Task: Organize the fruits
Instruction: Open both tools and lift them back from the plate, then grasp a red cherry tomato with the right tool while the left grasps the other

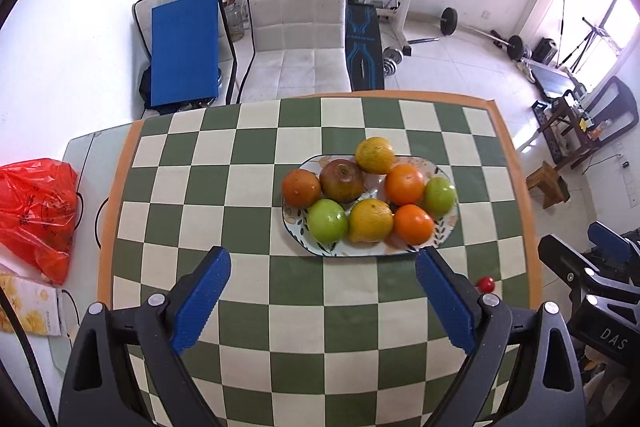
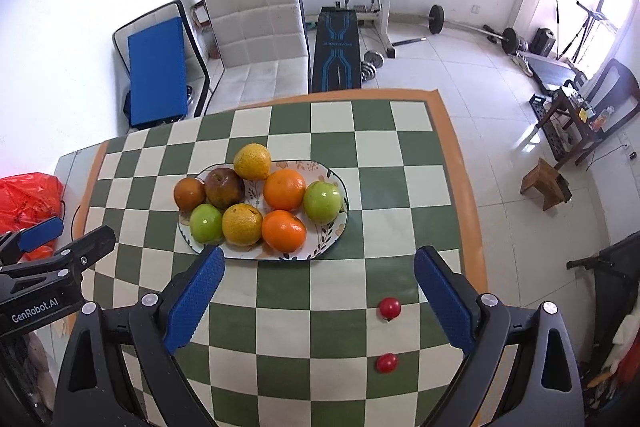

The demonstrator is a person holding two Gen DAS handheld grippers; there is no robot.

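An oval patterned plate (image 1: 444, 231) (image 2: 328, 235) on the green checked cloth holds several fruits: oranges (image 1: 405, 184) (image 2: 285, 189), green apples (image 1: 327, 220) (image 2: 322, 202), yellow citrus (image 1: 374, 155) (image 2: 252, 161) and a dark red apple (image 1: 342, 180) (image 2: 224, 187). Two small red tomatoes (image 2: 389, 307) (image 2: 386, 362) lie loose on the cloth near the front right; one tomato (image 1: 486, 283) shows in the left wrist view. My left gripper (image 1: 323, 301) hovers open in front of the plate, holding nothing. My right gripper (image 2: 318, 301) is open too, just before the plate, tomatoes by its right finger.
A red plastic bag (image 1: 36, 215) (image 2: 28, 203) and a snack box (image 1: 28, 307) sit off the cloth at the left. Beyond the table stand a white chair (image 1: 296, 27), a blue pad (image 1: 184, 51), a weight bench and barbells. A wooden stool (image 2: 544, 185) is on the floor at right.
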